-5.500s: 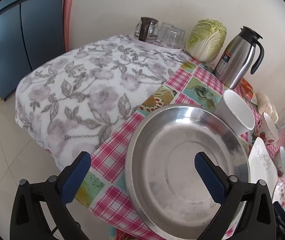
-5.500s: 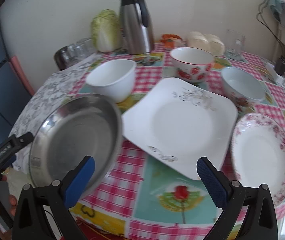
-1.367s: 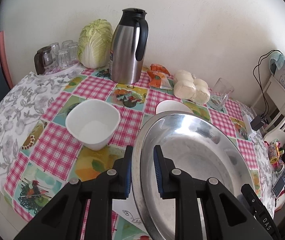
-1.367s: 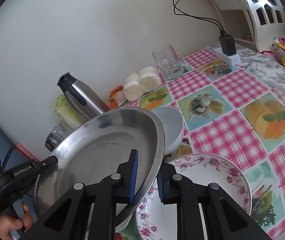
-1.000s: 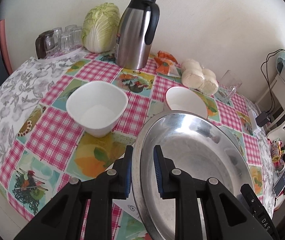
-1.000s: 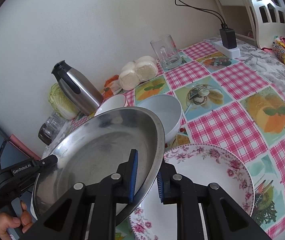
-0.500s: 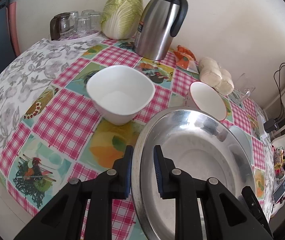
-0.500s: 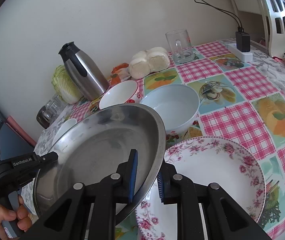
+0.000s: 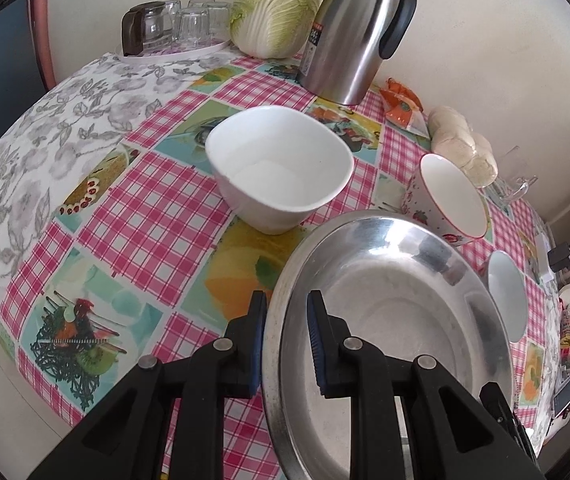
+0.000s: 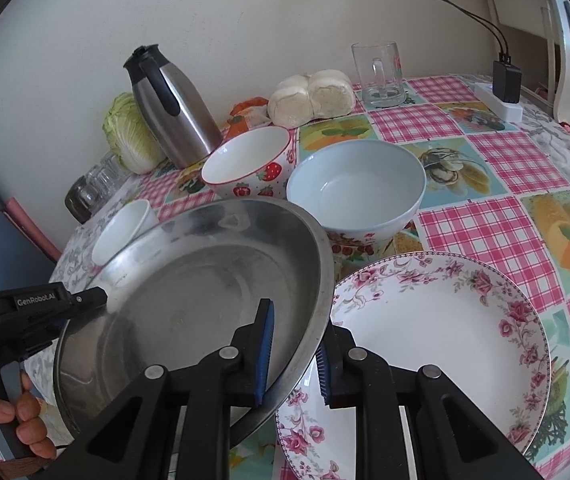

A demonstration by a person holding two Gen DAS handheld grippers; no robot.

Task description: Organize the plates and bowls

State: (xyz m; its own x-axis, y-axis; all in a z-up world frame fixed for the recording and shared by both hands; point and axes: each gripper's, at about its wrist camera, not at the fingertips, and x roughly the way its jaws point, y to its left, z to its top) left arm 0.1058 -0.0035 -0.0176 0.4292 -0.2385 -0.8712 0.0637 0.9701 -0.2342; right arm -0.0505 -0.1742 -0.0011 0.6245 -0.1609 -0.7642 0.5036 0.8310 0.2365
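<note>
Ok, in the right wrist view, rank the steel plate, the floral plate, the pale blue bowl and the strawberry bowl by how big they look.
1. steel plate and floral plate, alike; nearness makes it unsure
2. pale blue bowl
3. strawberry bowl

Both wrist views close, facing opposite rims, sharing steel plate point(image 9: 397, 312)

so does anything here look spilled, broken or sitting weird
Nothing looks spilled or broken. The one odd thing is the steel basin: it is tilted, with the left gripper and right gripper each clamped on its rim, and its edge overlaps the floral plate in the right wrist view.
</note>
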